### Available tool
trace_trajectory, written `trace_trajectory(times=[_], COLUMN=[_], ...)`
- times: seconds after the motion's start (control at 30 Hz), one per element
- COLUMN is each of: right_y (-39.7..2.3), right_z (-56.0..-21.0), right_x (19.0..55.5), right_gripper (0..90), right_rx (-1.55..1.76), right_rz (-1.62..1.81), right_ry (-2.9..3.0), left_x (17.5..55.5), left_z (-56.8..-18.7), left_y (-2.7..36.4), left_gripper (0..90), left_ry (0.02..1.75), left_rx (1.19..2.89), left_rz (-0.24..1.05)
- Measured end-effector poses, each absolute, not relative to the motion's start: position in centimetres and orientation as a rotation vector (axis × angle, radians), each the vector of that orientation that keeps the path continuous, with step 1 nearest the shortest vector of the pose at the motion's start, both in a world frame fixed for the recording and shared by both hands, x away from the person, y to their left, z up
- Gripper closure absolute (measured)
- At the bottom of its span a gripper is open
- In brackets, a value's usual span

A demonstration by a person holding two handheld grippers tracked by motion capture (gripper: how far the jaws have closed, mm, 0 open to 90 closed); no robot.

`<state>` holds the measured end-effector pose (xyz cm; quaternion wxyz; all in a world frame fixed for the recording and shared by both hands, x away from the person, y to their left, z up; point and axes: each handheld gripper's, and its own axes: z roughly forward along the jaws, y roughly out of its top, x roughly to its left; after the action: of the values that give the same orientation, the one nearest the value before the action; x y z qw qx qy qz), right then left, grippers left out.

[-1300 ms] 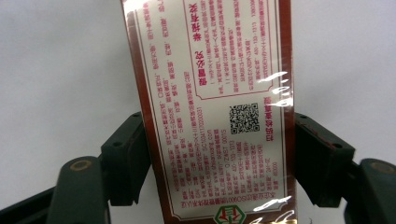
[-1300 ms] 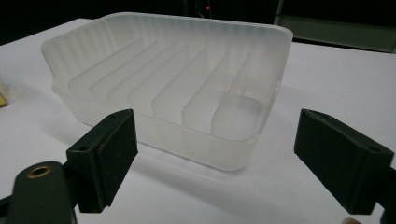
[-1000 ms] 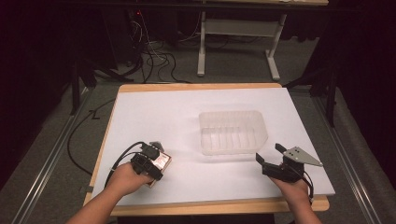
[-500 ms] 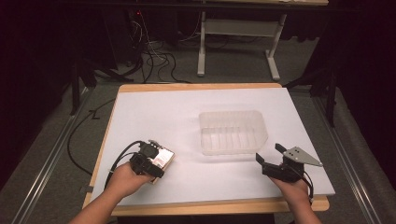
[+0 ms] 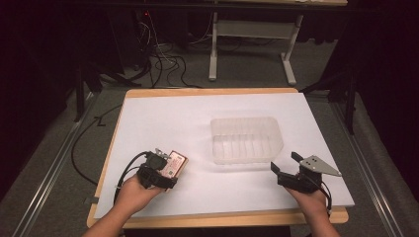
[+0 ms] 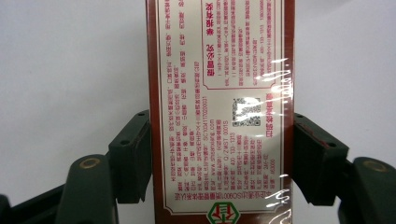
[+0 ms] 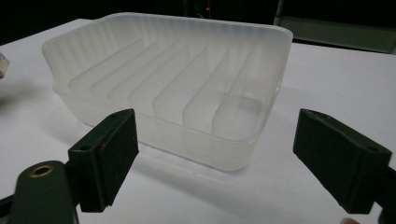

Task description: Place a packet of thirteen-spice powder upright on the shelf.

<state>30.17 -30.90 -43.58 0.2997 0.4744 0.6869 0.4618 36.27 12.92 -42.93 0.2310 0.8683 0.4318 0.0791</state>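
a dim room with dark surroundings; a wooden-edged table (image 5: pixel 316 216) covered by a white sheet (image 5: pixel 207 123) stands on a grey floor, and cables (image 5: pixel 158 61) lie on the floor beyond its far edge, beside the white legs of another stand (image 5: pixel 291 64).

near the middle of the sheet, a little toward the right, sits a translucent plastic tray (image 5: pixel 246 139), rectangular with rounded corners. in the right gripper view the tray (image 7: pixel 177 79) shows low ribs across its inside that split it into narrow channels; nothing lies in any of them.

the left gripper (image 5: pixel 165 168) is at the near left part of the table, held in the person's left hand (image 5: pixel 133 192). its jaws are closed onto a flat red-and-cream packet (image 5: pixel 174 165), one jaw pressing each long edge. in the left gripper view the packet (image 6: pixel 219 116) runs up between the two black jaws, wrapped in shiny film, printed with small red text and a square code. the packet is well apart from the tray, to its left and nearer the person.

the right gripper (image 5: pixel 286 168) is at the near right, in the person's right hand (image 5: pixel 311 202), just short of the tray's near right corner. its jaws stand wide apart and grip nothing; in its own view they frame the tray's near corner without touching it.
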Motion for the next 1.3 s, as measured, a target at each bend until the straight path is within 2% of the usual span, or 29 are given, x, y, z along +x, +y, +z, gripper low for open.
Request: trace_trajectory(times=[0.3,0.6,0.93,1.3], right_y=[-30.9,-30.9,-31.0,-30.4], right_z=[-43.6,-43.6,-43.5,-43.0], right_x=[30.1,30.1,30.1,29.9], right_gripper=[14.5,14.5,14.6,14.6], right_rx=[1.261,1.256,1.243,1.184], right_rz=[1.228,1.232,1.247,1.250], right_ry=[1.822,1.821,1.810,1.823], left_x=[35.3,35.2,34.7,32.8], left_z=[-42.9,-42.6,-43.1,-42.6], left_y=[12.6,12.2,11.8,11.1], left_gripper=[32.5,32.6,32.6,32.5], left_ry=[1.131,1.140,1.104,0.995], left_rx=[2.221,2.042,1.946,1.931], left_rz=[0.301,0.323,0.324,0.391])
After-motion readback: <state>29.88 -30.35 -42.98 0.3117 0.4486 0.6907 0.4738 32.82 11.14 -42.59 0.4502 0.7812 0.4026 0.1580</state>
